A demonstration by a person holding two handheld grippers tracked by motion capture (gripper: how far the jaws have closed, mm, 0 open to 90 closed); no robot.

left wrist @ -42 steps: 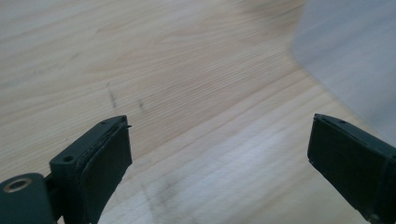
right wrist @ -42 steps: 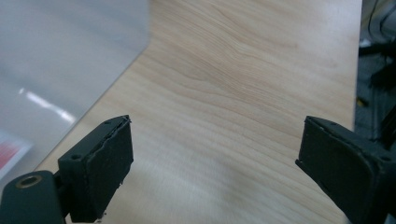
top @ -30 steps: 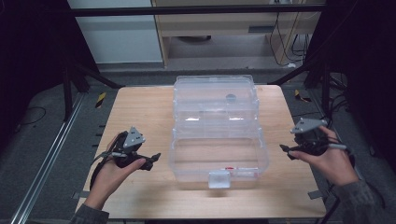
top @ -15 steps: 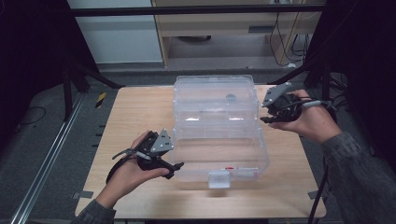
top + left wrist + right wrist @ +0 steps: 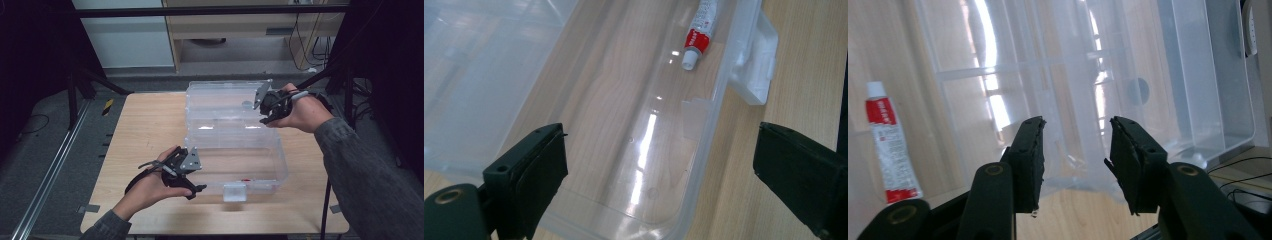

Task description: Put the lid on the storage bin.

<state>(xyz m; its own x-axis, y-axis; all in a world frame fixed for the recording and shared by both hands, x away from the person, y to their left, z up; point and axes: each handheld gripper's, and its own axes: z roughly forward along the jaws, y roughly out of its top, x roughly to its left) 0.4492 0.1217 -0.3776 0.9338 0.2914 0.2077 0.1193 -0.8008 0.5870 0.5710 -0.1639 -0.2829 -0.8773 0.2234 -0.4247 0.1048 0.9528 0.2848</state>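
We find the clear plastic box (image 5: pixel 235 145) lying open mid-surface (image 5: pixel 140 130) with a red-and-white tube (image 5: pixel 698 31) inside near its front wall, the left tongs (image 5: pixel 192 182) gaping wide at its front-left corner, the right tongs (image 5: pixel 262 112), jaws just narrowed and gripping nothing, above its lid

Box (image 5: pixel 235 150) interior open from above; tube (image 5: pixel 699 30) along front wall.

The red-and-white tube (image 5: pixel 890 150) bears print too small to read.
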